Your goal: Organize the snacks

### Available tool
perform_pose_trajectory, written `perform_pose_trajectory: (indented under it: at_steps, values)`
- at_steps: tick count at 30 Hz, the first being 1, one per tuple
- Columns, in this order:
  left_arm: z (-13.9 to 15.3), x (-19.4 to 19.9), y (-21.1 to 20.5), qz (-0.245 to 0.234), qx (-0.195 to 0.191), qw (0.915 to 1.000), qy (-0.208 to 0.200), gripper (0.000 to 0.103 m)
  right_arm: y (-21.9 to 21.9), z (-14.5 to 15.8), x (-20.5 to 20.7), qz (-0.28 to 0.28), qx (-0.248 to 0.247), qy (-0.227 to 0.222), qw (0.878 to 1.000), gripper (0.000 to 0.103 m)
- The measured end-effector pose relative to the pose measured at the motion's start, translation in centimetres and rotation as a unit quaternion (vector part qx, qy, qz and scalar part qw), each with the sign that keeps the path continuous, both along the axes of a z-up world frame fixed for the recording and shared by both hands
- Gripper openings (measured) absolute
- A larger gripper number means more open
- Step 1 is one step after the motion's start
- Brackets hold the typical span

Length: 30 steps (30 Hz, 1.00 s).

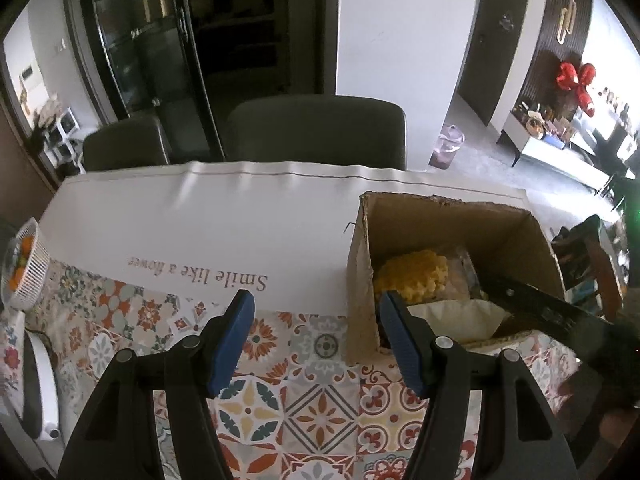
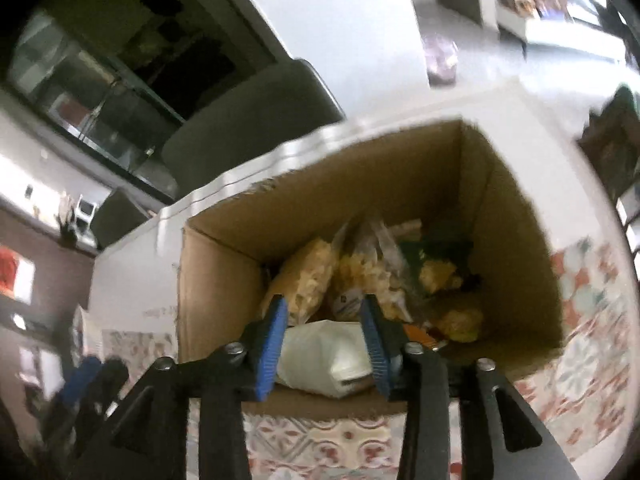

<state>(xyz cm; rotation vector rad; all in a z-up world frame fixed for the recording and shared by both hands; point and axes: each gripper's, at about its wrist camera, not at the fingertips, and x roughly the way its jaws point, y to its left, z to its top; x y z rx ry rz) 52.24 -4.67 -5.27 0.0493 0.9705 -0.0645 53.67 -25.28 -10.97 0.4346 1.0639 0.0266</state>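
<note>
An open cardboard box (image 1: 362,280) (image 2: 360,184) stands on the patterned tablecloth (image 1: 312,400). Inside it lie several snack bags: a yellow puffed-snack bag (image 1: 412,276) (image 2: 308,280), clear bags of yellow pieces (image 2: 436,272), and a white packet (image 1: 456,316) (image 2: 324,352) against the near wall. My right gripper (image 2: 324,304) reaches over the box's near edge. Its jaws are apart and the white packet lies between and under them, with no visible pinch. In the left wrist view it shows as a black arm (image 1: 560,312). My left gripper (image 1: 317,300) hovers open and empty over the cloth, just left of the box.
A white sheet printed "Smile like a flower" (image 1: 200,232) covers the far half of the table. At the left edge sits a white basket of oranges (image 1: 28,276). Two dark chairs (image 1: 316,128) stand behind the table. A white appliance (image 1: 40,380) sits near left.
</note>
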Motion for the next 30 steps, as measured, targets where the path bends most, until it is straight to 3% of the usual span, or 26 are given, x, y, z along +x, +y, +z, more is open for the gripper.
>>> perform_pose_trajectory:
  at_steps: [9, 14, 17, 27, 30]
  values:
    - [1.8, -5.2, -1.1, -0.042, 0.02, 0.9987, -0.022, 0.067, 1.4, 5.1, -6.8, 0.019, -0.084, -0.075, 0.993, 0.044]
    - [3.3, -10.3, -1.7, -0.061, 0.028, 0.9961, -0.057, 0.075, 1.0, 6.7, -12.2, 0.002, -0.112, -0.099, 0.989, 0.044]
    - [3.9, -13.8, -1.9, -0.064, 0.032, 0.9942, -0.081, 0.079, 0.6, 7.2, -15.7, -0.008, -0.12, -0.109, 0.987, 0.058]
    - [5.5, -23.7, -1.8, -0.035, -0.005, 0.9903, -0.134, 0.093, 0.6, 8.7, -25.3, 0.003, -0.165, -0.139, 0.976, 0.059]
    - [6.2, -26.3, -2.3, -0.031, -0.006, 0.9882, -0.15, 0.1, 0.2, 9.5, -28.0, 0.002, -0.172, -0.153, 0.973, 0.071]
